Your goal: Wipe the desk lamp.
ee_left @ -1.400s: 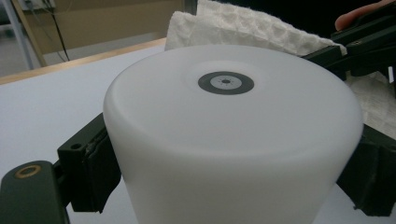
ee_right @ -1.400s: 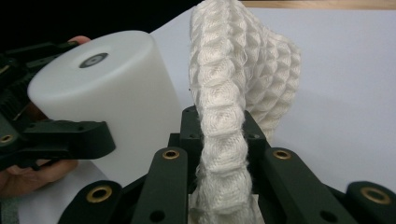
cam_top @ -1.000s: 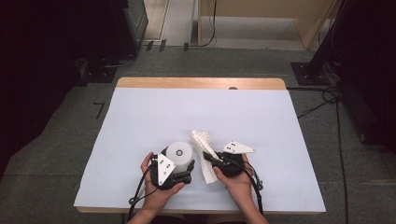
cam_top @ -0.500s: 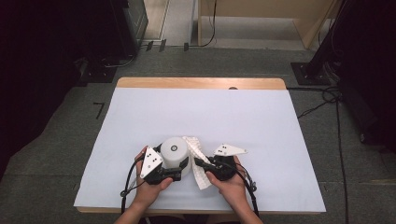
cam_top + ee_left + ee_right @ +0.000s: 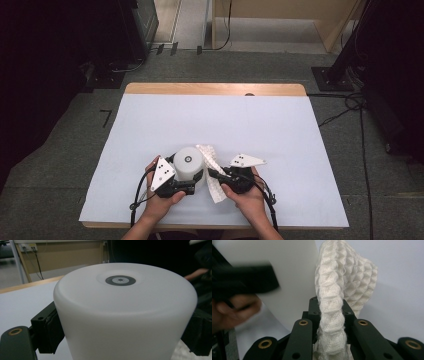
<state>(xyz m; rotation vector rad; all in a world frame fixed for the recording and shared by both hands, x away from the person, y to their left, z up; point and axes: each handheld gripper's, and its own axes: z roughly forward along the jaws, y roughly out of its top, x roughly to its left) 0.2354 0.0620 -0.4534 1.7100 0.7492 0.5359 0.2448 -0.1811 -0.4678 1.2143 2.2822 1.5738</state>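
Jaws of the right gripper (image 5: 212,175) are clamped on a white waffle-knit cloth (image 5: 212,170), which in the right gripper view rises straight up between the two black jaws as a narrow folded band (image 5: 332,315) and flops over at its top. In the high view that cloth's long axis runs from the near edge of the table (image 5: 300,130) away toward the far left, its upper end leaning against the right flank of a white cup-shaped container (image 5: 188,162). The container stands upside down, closed base up with a small dark ring at its centre (image 5: 120,280), and the left gripper (image 5: 192,181) holds it from the near left side, a jaw pressed to each flank. So the container lies immediately left of the cloth-bearing gripper, touching the cloth. The likely next move, wiping the container's wall, calls for the right hand (image 5: 247,195) to sweep leftward across that wall.
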